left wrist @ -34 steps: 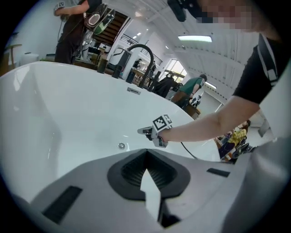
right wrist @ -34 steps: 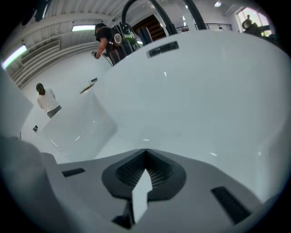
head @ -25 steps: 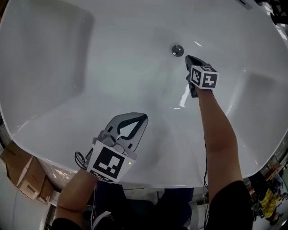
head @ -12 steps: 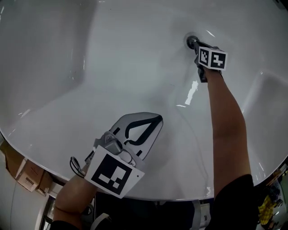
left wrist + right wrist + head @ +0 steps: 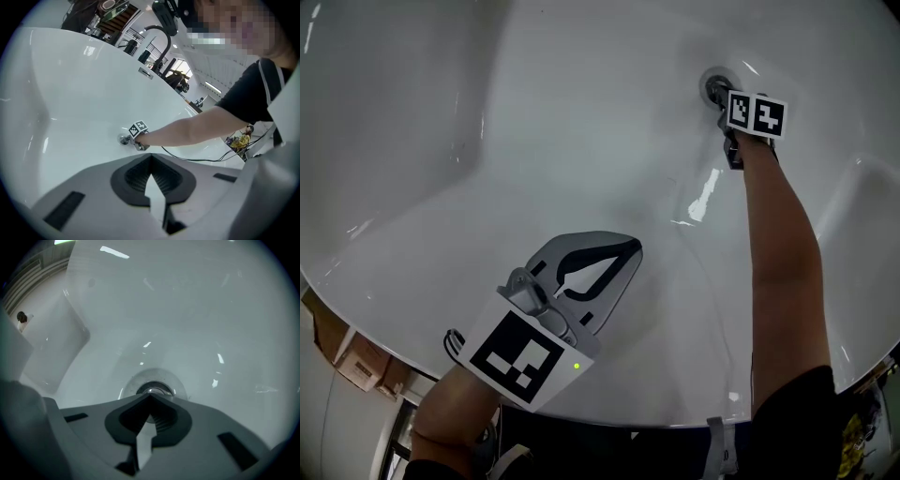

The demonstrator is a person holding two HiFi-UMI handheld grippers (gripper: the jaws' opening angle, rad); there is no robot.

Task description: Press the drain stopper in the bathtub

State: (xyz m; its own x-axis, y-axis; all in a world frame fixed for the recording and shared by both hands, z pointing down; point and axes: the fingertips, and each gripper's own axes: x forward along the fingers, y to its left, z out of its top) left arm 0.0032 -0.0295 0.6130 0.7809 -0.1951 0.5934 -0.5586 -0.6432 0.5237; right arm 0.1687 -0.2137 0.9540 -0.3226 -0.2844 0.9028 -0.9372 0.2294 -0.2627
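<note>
White bathtub, glossy, fills the head view; drain stopper, round and chromed, sits on the tub floor at upper right; your right gripper reaches down to it on an outstretched bare forearm, its tip at the stopper's near edge, marker cube just behind; your left gripper hovers over the near slope of the tub, well apart from the stopper, jaws pressed together, nothing held; cardboard boxes stand outside the rim at lower left; left gripper view: jaws closed tip to tip and empty, pointed across the basin toward the stopper and the right gripper beside it; curved black faucet rises beyond the far rim; right gripper view: jaws closed on each other, gripping nothing; their joined tip overlaps the stopper's near edge inside its chrome ring; whether it bears down on the metal you cannot tell
</note>
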